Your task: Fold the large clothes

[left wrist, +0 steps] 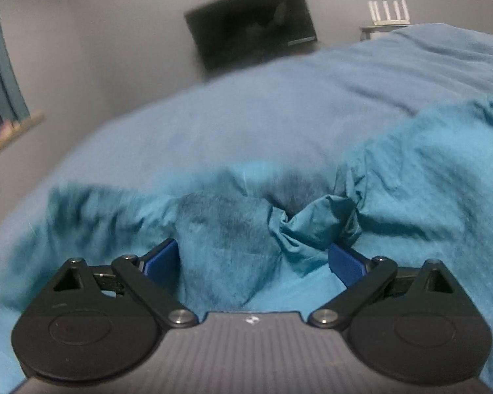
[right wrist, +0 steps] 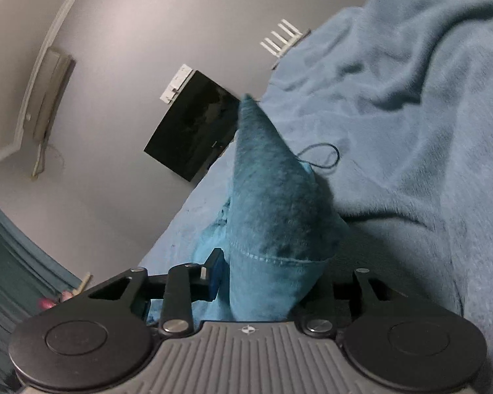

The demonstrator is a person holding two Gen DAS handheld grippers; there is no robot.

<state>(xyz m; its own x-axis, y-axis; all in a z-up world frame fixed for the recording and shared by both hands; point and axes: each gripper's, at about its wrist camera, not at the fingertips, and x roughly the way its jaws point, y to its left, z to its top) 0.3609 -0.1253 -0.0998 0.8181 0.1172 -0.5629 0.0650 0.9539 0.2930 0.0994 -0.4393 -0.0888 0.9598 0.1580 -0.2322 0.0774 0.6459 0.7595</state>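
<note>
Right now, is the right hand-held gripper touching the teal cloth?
Touching. The right wrist view shows the teal cloth bunched between the right hand-held gripper fingers, its hemmed edge pressed against the blue pad.

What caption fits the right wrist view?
Right tongs pinch a hemmed corner of the teal garment above the blue blanket.

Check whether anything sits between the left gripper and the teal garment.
Nothing visible does. The left gripper is open, its blue fingers spread wide, with a bunched fold of the teal garment already lying between them on the light blue blanket.
</note>
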